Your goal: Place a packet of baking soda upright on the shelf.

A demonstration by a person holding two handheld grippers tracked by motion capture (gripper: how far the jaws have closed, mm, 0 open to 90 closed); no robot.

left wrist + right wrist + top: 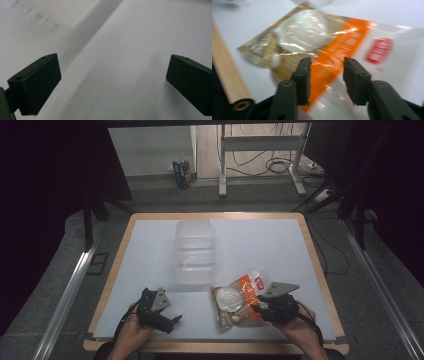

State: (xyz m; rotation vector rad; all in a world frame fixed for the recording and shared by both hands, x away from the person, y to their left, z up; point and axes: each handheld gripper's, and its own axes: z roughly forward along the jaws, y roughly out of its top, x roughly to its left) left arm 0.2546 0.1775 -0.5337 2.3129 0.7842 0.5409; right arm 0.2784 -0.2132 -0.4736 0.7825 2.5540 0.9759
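Observation:
A crinkly snack bag [237,302], clear with an orange band and a red label, lies flat near the table's front right. A round white piece and tan pieces show inside it. My right gripper [256,309] is at the bag's right side. In the right gripper view its jaws stand a little apart, open, just over the orange band of the bag [352,40] without pinching it. My left gripper [172,320] sits at the front left over the bare white mat [120,37], its jaws wide open [112,72] with nothing between them.
A clear ribbed plastic container [195,251] lies in the middle of the white mat [265,245]. The table's wooden rim [120,270] frames the mat, and the front rim [224,75] runs close beside the bag. Table legs and cables are on the floor beyond.

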